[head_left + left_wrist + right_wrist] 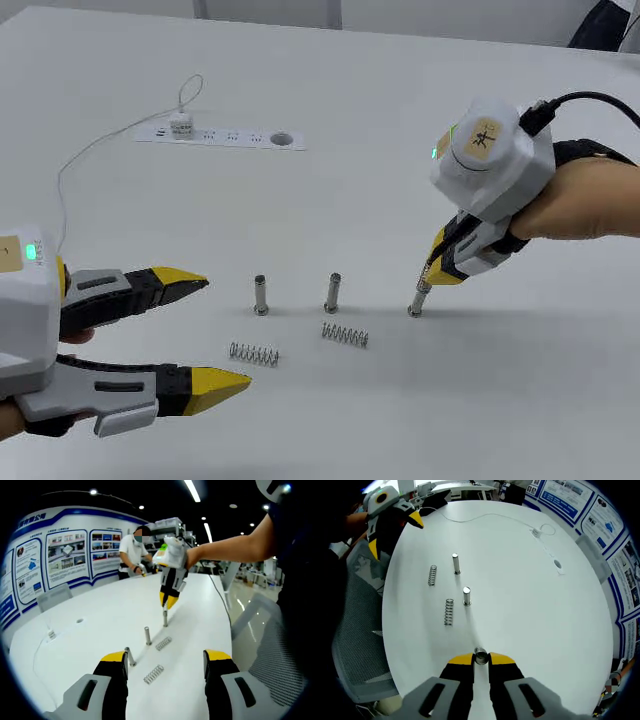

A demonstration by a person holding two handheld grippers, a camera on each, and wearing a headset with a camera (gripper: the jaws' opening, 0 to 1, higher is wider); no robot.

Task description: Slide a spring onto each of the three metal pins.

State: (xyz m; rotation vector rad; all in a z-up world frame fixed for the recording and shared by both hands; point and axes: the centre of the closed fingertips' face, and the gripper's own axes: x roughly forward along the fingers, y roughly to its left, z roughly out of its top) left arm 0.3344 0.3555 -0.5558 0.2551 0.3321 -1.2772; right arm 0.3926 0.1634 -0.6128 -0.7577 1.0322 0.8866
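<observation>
Yellow-tipped right gripper (pixel 481 661) clamps spring (pixel 480 655) on pin (pixel 415 308); left gripper (pixel 166 656) apart; wall lettering (pixel 30 518) illegible.

The left gripper (pixel 226 330) and right gripper (pixel 437 277) share white boxy housings, each with a green light (pixel 31 251), grey arms and black jaws tipped yellow. The right one bears a round tan sticker (pixel 484 138) with a black mark. A black cable (pixel 590 98) leaves it, and a black strap (pixel 580 152) wraps the wrist.

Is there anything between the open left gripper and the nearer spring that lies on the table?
Nothing visible does. The nearer spring lies on the bare white table just ahead of the left gripper, whose jaws are open. The left pin stands upright beyond the spring, beside the path and not in it.
</observation>
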